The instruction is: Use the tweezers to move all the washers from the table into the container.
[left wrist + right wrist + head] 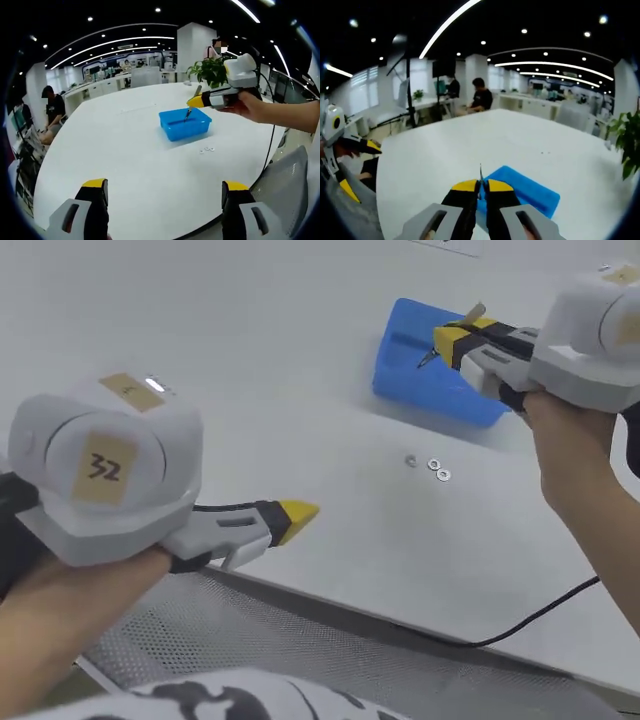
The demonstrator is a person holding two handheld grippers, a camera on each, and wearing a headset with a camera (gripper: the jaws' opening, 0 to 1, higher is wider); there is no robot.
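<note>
A person at a white counter [290, 380] holds the right gripper [452, 341] above a blue container [420, 380], its yellow-tipped jaws pressed together on a pair of tweezers [429, 358]. The tweezers slant down, with their tip over the open inside of the container. Whether the tip carries anything is too small to tell.

Three washers [433, 466] lie on the counter just outside the container, on the side nearer the person. They sit close together in a short row, and none touches the container's wall.

The left gripper [290, 518] hangs well away from the container, toward the counter's near edge, with its jaws spread wide apart and nothing between them. Seen from the left gripper view, the container stands straight beyond those open jaws, and the right gripper leans over the container's far right corner.

A black cable [530, 620] runs across the counter on the near side of the container, past the washers and toward the person's right arm.
</note>
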